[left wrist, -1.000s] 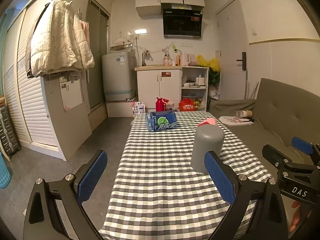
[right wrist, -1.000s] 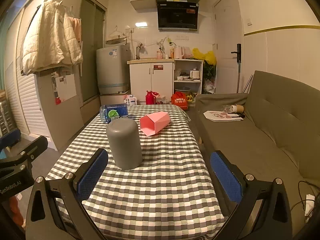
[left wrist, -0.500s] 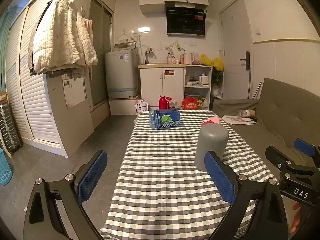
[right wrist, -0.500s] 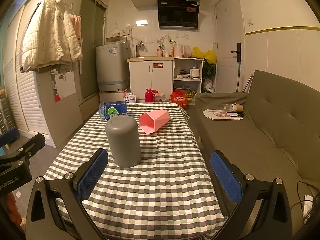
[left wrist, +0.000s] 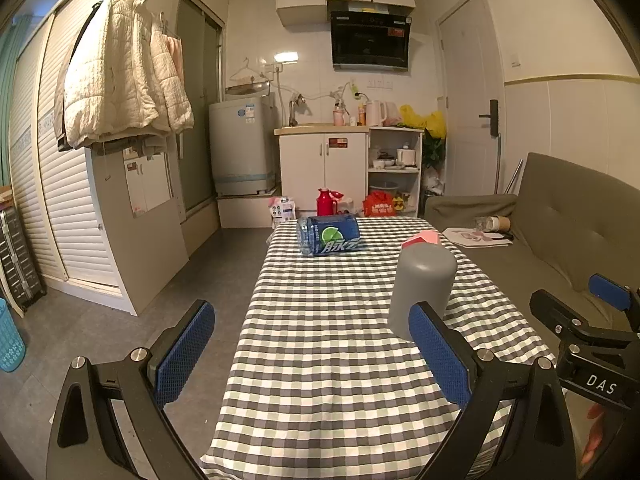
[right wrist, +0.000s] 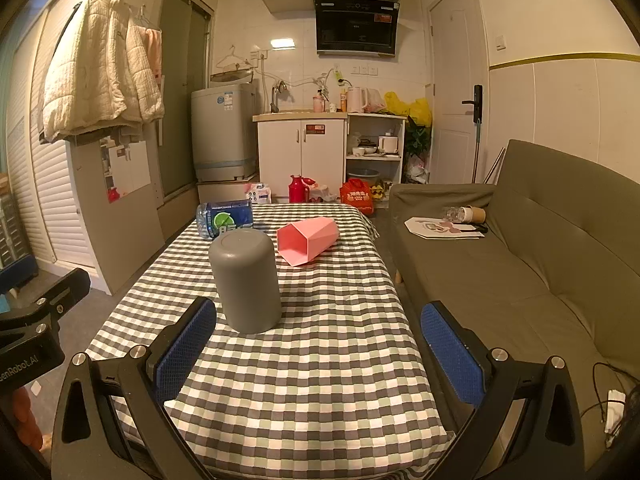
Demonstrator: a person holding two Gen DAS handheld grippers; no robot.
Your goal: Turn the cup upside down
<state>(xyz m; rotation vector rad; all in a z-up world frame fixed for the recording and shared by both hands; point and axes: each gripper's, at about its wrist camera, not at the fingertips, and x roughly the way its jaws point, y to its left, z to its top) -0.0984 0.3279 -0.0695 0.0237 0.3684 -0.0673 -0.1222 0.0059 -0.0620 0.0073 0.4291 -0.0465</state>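
A grey cup (right wrist: 246, 280) stands upside down, base up, on the checked tablecloth (right wrist: 328, 360); it also shows in the left wrist view (left wrist: 424, 280). My right gripper (right wrist: 320, 356) is open and empty, held back from the cup, which lies ahead and left of its centre. My left gripper (left wrist: 312, 356) is open and empty near the table's front edge, with the cup just beyond its right finger (left wrist: 438, 354). The right gripper's body shows at the right of the left wrist view (left wrist: 588, 328).
A pink faceted cup (right wrist: 308, 240) lies on its side behind the grey cup. A blue bottle (left wrist: 330, 235) lies on its side at the table's far end. A sofa (right wrist: 540, 248) runs along the right. Cabinets and a washing machine stand beyond.
Both grippers have risen and drawn back slightly from the table. The grey cup has not moved. Both stay open.
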